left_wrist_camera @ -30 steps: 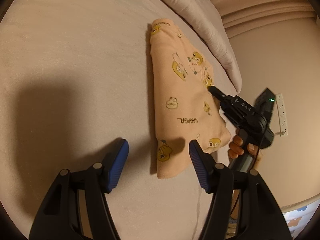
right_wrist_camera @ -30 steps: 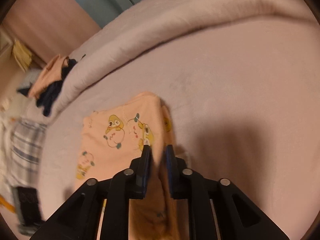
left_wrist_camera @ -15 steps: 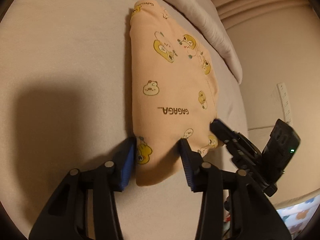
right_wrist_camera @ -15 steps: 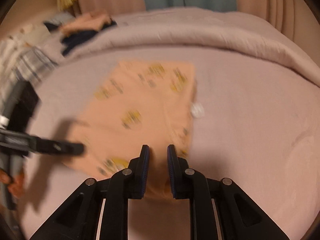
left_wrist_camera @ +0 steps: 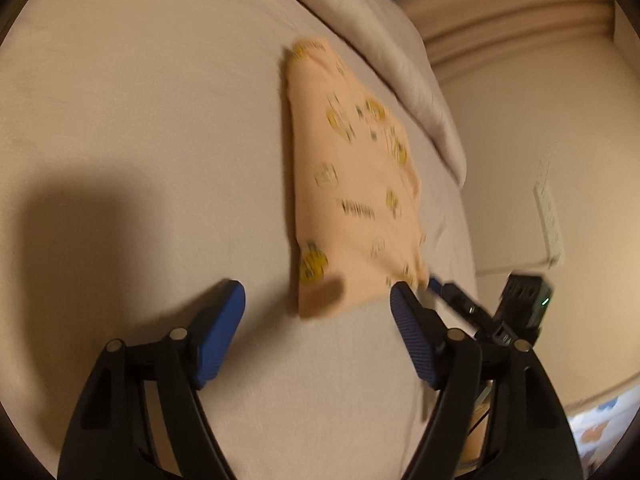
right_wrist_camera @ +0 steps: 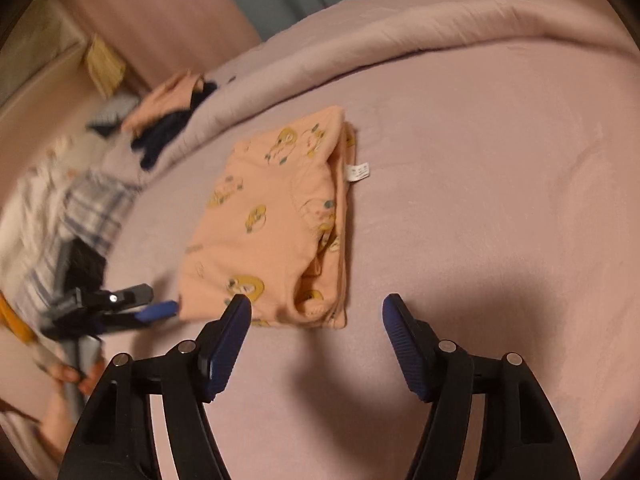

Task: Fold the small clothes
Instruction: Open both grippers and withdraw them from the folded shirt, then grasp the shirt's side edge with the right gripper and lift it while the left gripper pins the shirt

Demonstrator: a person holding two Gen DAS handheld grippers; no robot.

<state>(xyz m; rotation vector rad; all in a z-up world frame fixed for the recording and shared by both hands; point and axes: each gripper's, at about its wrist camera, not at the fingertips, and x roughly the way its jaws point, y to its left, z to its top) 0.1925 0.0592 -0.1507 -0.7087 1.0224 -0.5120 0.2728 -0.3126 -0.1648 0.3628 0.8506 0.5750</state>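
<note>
A small peach garment point(left_wrist_camera: 352, 184) printed with yellow cartoon animals lies folded flat on the bed; a white label point(right_wrist_camera: 357, 171) sticks out at its side. My left gripper point(left_wrist_camera: 318, 312) has its jaws opening, and only the garment's near corner lies between the blue pads, which do not press on it. My right gripper point(right_wrist_camera: 316, 312) is opening too. The garment's point(right_wrist_camera: 272, 220) near edge reaches between its fingertips, untouched. Each gripper shows in the other's view: the right gripper point(left_wrist_camera: 460, 300) at the garment's right corner, the left gripper point(right_wrist_camera: 156, 302) at its left corner.
The bed sheet point(right_wrist_camera: 500, 200) spreads to the right, with a rolled duvet point(right_wrist_camera: 400, 32) behind. A heap of peach and navy clothes point(right_wrist_camera: 172, 116) and a plaid cloth point(right_wrist_camera: 92, 208) lie at the left. A person's hand point(right_wrist_camera: 76, 376) grips the left handle. A power strip point(left_wrist_camera: 550, 220) hangs on the wall.
The right gripper, shut on the garment's edge before, has opened and let it go. The left gripper narrowed around the near corner, then opened wide and drew back. The garment now lies flat.
</note>
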